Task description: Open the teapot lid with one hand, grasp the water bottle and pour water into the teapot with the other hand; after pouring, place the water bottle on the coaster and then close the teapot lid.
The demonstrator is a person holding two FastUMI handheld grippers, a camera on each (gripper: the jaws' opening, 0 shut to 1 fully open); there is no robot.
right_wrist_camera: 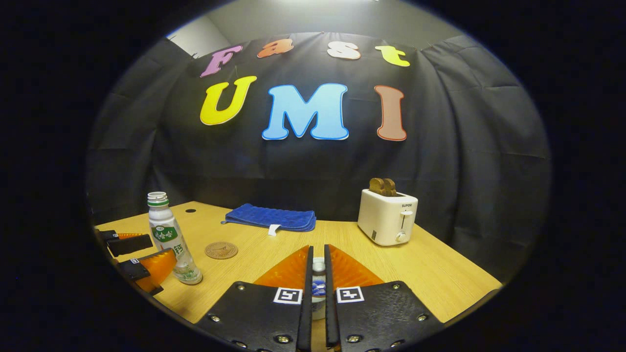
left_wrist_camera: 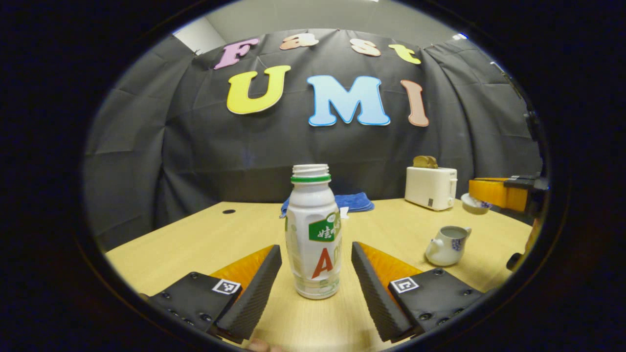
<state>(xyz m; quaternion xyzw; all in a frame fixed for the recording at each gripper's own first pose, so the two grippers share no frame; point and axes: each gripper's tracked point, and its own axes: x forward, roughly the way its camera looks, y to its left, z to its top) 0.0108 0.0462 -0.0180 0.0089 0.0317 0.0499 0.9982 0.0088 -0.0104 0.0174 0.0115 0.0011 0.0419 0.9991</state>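
The left gripper (left_wrist_camera: 316,274) stands wide apart around the water bottle (left_wrist_camera: 313,234), one finger on each side and neither touching it. The bottle is upright and uncapped on the tabletop (left_wrist_camera: 195,244).

The right gripper (right_wrist_camera: 317,288) is clamped on the teapot lid (right_wrist_camera: 318,283), pinched by its knob and held above the tabletop. The teapot (left_wrist_camera: 447,244) sits open, to the right of the bottle.

Risks, as judged:
- The bottle is tall, narrow and open. An uneven close could push it over or tip it in the grasp, spilling water.
- The lid is held only by its small knob, so it may slip or swing.

The left gripper view shows the open teapot, and the lid held in the right gripper at the far right. The right gripper view shows the coaster (right_wrist_camera: 221,250) just behind the bottle.
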